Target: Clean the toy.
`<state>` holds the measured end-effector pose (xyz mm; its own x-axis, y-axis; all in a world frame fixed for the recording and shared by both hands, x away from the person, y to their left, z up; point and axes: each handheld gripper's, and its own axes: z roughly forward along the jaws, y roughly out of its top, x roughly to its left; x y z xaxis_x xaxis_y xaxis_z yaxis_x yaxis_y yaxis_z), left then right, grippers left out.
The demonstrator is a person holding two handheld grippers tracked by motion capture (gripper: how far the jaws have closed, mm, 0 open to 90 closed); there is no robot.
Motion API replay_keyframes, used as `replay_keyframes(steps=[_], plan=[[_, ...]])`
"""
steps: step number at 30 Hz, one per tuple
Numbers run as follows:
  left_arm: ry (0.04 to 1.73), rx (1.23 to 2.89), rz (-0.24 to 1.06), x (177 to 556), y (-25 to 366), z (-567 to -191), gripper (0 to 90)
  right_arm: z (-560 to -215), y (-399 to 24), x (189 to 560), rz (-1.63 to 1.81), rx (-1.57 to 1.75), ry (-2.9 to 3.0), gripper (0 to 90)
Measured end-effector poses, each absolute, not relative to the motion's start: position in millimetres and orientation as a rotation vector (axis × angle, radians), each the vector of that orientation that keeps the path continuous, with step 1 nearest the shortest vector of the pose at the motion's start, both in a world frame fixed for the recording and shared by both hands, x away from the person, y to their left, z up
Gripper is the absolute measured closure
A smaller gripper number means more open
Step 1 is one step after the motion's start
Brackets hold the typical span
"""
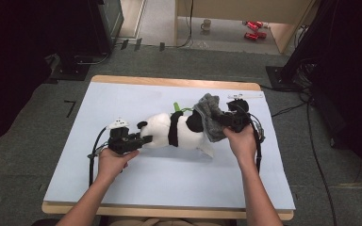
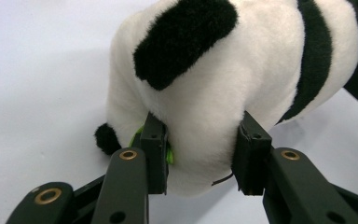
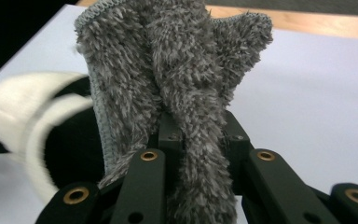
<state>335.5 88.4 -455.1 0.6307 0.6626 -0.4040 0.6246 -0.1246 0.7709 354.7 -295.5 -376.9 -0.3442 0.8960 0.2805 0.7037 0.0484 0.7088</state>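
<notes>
A black-and-white plush panda (image 1: 176,130) lies on its side in the middle of the pale blue table mat (image 1: 169,174). My left gripper (image 1: 143,140) is shut on the panda's left end; in the left gripper view the jaws squeeze white fur (image 2: 200,140), with a green bit (image 2: 169,154) by the left jaw. My right gripper (image 1: 226,121) is shut on a grey fluffy cloth (image 1: 209,115) held against the panda's right end. The right gripper view has the cloth (image 3: 182,79) bunched between the jaws and the panda (image 3: 37,121) blurred at left.
A green strip (image 1: 176,107) pokes out behind the panda. A small white label (image 1: 245,95) lies at the mat's far right corner. Cables trail off the table's right side. A mug (image 1: 206,24) and red cans (image 1: 253,29) sit on the floor beyond.
</notes>
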Motion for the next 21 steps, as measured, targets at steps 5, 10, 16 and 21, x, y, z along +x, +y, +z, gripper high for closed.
replay_keyframes(steps=[5, 10, 16, 21], plan=[[1.018, 1.81, -0.027, 335.2, 88.4, -449.2, 67.4, -374.0, -308.7, 347.4, 1.203, 1.638, 2.054, 76.2], [1.021, 1.816, -0.125, 334.1, 95.7, -445.0, 68.8, -356.5, -309.9, 342.3, 1.26, 1.617, 2.045, 76.2], [1.044, 1.85, -0.101, 335.9, 104.3, -445.1, 66.8, -344.1, -309.7, 337.7, 1.342, 1.599, 2.034, 76.2], [1.017, 1.854, -0.073, 336.8, 103.6, -446.9, 65.5, -346.1, -299.3, 335.9, 1.358, 1.582, 2.062, 76.1]])
